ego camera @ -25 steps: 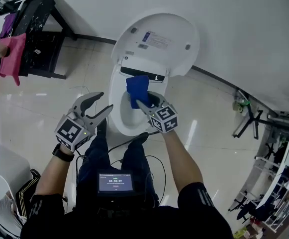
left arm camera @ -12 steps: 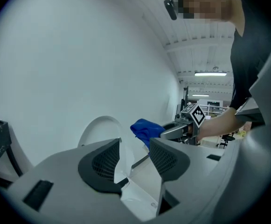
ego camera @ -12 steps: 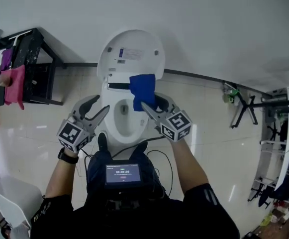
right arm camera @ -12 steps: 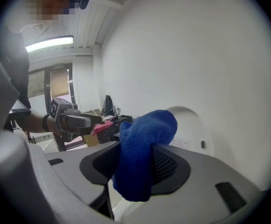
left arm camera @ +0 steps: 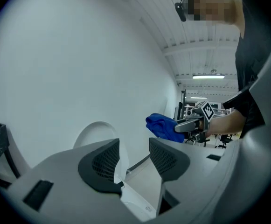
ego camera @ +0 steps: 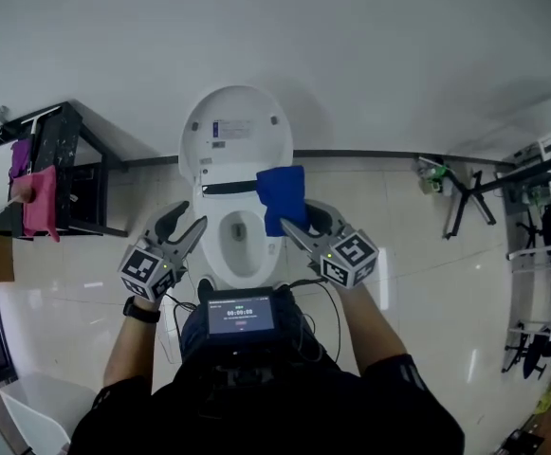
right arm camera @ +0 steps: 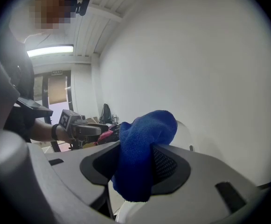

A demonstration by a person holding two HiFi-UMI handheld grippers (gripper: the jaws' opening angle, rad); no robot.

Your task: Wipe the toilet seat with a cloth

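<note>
A white toilet stands against the wall with its lid (ego camera: 235,131) raised and its seat (ego camera: 211,246) down around the bowl. My right gripper (ego camera: 299,222) is shut on a blue cloth (ego camera: 283,197) and holds it up in the air over the right rear of the seat. In the right gripper view the cloth (right arm camera: 142,153) hangs bunched between the jaws. My left gripper (ego camera: 182,224) stands open and empty at the left of the bowl, above the floor. From the left gripper view the blue cloth (left arm camera: 164,127) and the right gripper (left arm camera: 184,125) show off to the right.
A black rack (ego camera: 62,173) with pink and purple cloths (ego camera: 40,202) stands at the left wall. A folded black stand (ego camera: 465,202) lies on the tile floor at the right, and shelving (ego camera: 545,254) lines the far right. A screen device (ego camera: 240,316) hangs at the person's chest.
The head view has pulled back and up, so the toilet sits farther away. The right gripper has lifted the blue cloth off the bowl's rear and both grippers have drawn toward the body.
</note>
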